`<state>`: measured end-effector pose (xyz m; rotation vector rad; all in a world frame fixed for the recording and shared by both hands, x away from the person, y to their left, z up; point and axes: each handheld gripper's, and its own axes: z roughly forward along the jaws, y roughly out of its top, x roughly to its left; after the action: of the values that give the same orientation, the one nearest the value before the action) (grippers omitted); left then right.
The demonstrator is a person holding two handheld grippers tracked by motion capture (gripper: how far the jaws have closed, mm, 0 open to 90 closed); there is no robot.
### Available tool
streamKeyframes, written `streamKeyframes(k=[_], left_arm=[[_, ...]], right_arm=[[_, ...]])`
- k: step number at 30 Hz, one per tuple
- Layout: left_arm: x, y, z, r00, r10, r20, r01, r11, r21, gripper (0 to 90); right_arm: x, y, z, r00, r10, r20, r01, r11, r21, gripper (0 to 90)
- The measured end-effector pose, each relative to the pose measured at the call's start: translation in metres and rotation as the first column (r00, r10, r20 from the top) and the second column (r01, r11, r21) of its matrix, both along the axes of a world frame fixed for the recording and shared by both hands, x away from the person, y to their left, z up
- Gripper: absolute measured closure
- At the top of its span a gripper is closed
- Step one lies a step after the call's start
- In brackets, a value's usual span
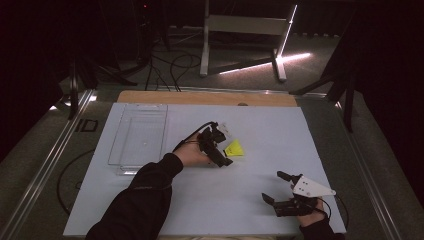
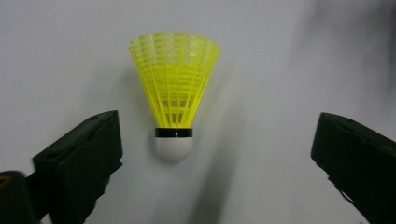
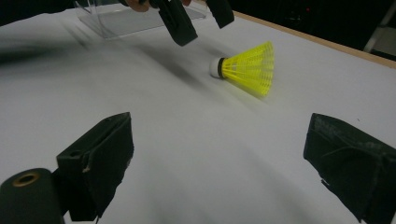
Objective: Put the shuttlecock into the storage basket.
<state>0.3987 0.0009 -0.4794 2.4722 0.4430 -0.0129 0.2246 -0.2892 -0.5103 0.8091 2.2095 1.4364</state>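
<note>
Black long sleeves (image 1: 135, 200) down to both wrists. Two matt black two-jaw grippers, left (image 1: 218, 148) and right (image 1: 278, 188), each with blocky, padded jaws and a thin black cable (image 1: 192, 133) trailing off. On the right one a pale grey three-cornered plate (image 1: 310, 187) with small dark screw dots; beside its near jaw a brass-ringed round socket (image 3: 25, 178).

A yellow shuttlecock (image 2: 173, 88) with a mesh plastic skirt, a black band and a white rounded cork lies on its side on the white table top (image 1: 260, 145). It rests near the table's middle, untouched.
</note>
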Motion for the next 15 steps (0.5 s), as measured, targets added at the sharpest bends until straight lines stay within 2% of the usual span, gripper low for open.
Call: streamKeyframes(k=[11, 15], left_arm=[[0.008, 0.0, -0.02, 1.0, 0.0, -0.01, 0.001, 0.9987, 0.051, 16.2], [0.012, 0.001, -0.025, 0.9999, 0.005, -0.011, -0.004, 0.9981, 0.062, 23.8]], right_arm=[[0.0, 0.0, 0.0, 1.0, 0.002, -0.001, -0.002, 1.0, -0.001, 8.4], [0.0, 0.0, 0.0, 1.0, 0.002, -0.003, -0.002, 1.0, 0.0, 8.4]])
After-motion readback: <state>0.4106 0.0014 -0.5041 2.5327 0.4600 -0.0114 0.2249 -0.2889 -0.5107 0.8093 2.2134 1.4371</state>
